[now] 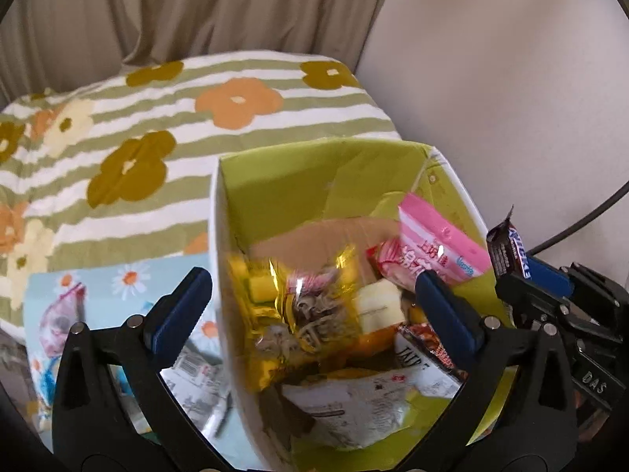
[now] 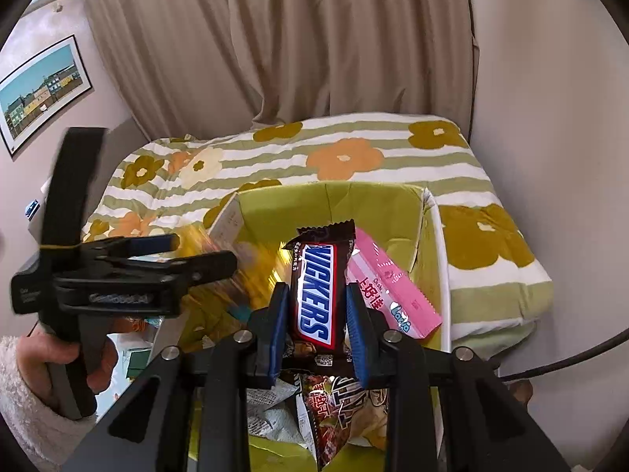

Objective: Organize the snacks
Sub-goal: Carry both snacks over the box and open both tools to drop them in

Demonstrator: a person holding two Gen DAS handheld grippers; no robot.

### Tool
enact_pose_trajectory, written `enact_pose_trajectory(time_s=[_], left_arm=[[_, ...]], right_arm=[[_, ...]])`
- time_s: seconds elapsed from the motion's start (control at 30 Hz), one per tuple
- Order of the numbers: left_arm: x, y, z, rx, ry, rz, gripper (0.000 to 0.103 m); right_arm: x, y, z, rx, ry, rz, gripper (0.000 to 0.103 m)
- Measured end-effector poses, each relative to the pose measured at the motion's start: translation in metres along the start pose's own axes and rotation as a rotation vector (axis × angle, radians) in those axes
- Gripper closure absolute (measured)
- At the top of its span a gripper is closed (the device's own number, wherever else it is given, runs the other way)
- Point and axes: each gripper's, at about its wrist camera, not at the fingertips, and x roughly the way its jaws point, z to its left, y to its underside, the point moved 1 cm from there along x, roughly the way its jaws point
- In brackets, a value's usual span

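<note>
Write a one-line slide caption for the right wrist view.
Right gripper holds a Snickers bar above the green snack box; open left gripper alongside.

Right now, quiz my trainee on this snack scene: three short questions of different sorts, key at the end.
1. True or false: the right gripper has its jaws closed on the Snickers bar.
2. Multiple choice: where does the pink packet lie? A) on the flowered blanket B) inside the green box C) in the left gripper
3. Fill in: the left gripper has its jaws ____, one on either side of the green box wall.

Key: 1 true; 2 B; 3 open
</note>
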Motion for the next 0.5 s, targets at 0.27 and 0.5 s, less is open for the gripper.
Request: enact_pose_trajectory(time_s=[0.27,0.5], left_arm=[[-0.018,0.02,0.012,0.064,-0.082,0.001,0.0],[-0.04,0.035,0.03,0.02,-0.063,-0.003,0.0]], right_arm=[[0.01,0.002,0.002,0.012,0.008,0.03,0.077],[0.029,0.0,0.01,-0.056,0.046,0.102,0.0]])
